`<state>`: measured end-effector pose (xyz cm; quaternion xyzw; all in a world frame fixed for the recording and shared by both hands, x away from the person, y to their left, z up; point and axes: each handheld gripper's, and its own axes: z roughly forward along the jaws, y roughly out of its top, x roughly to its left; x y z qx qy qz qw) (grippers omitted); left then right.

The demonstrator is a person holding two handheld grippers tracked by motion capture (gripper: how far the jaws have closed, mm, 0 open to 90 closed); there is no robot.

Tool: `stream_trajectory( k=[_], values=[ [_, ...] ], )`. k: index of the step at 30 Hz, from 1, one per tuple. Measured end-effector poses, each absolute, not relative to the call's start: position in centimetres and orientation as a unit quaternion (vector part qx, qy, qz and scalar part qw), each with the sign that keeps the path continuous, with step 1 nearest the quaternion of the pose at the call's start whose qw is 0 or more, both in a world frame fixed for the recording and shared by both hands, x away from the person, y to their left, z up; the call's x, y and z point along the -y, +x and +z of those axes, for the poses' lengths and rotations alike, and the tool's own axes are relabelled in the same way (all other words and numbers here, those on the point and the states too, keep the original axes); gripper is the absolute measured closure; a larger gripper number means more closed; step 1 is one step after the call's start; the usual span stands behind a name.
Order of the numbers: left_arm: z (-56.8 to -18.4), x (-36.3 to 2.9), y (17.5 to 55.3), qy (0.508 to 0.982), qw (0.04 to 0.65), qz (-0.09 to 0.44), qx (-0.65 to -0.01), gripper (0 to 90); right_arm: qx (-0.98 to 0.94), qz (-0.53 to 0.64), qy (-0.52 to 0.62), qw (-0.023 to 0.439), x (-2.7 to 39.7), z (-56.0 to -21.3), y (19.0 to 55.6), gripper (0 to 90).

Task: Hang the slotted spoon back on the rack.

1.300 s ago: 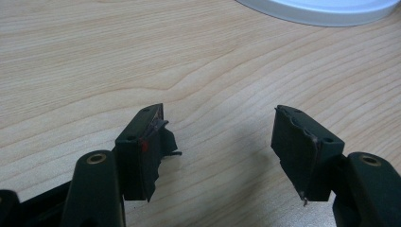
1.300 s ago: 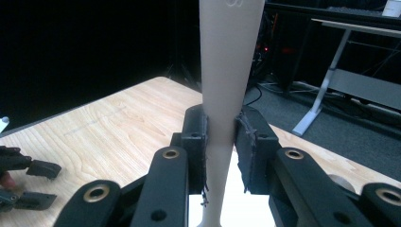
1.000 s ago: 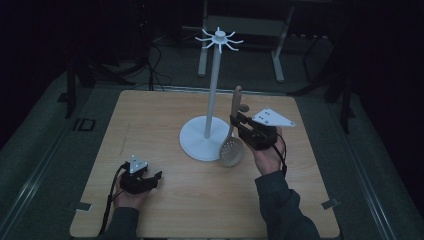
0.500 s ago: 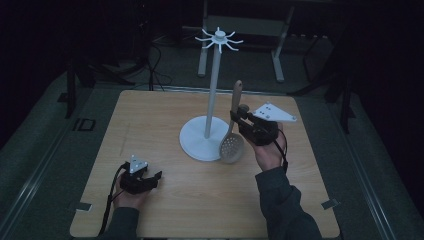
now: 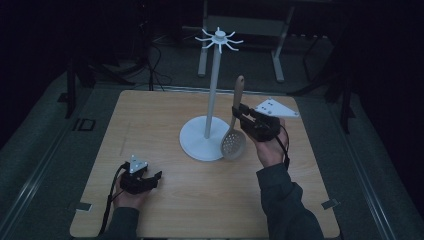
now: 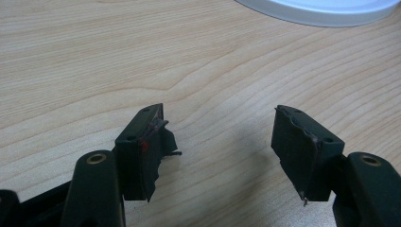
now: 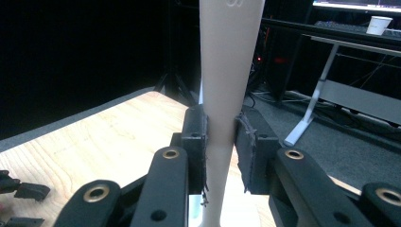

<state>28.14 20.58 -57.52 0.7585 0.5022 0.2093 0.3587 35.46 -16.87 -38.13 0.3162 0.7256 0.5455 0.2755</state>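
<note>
A beige slotted spoon (image 5: 233,145) hangs upright, bowl down, just right of the white hook stand (image 5: 215,90) and above the edge of its round base. My right gripper (image 5: 238,113) is shut on the spoon's handle, which rises between the pads in the right gripper view (image 7: 229,56). At the table's front left, my left gripper (image 5: 155,179) rests low over the wood. Its jaws stand open with nothing between them in the left gripper view (image 6: 220,137), pointing toward the stand's base (image 6: 321,7).
The wooden table (image 5: 150,125) has bare room left of the stand and along its front. Beyond the far edge are dark floor, cables and a desk frame (image 5: 280,55). A cup (image 7: 379,23) stands on a desk in the background.
My right gripper has lifted the spoon slightly beside the stand. The left gripper has stayed where it was.
</note>
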Motion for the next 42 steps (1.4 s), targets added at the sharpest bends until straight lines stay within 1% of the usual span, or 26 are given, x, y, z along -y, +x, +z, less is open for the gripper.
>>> stream_trajectory(
  k=[35,42],
  values=[
    [-57.5,-20.6,28.1,0.759,0.359,0.209,-0.501,36.0,-0.716,0.546,0.32,0.296,16.6,-35.2,36.9,74.4],
    [-57.5,-20.6,28.1,0.758,0.359,0.208,-0.502,36.0,-0.713,0.553,0.323,0.285,16.7,-34.6,37.4,74.4]
  ],
)
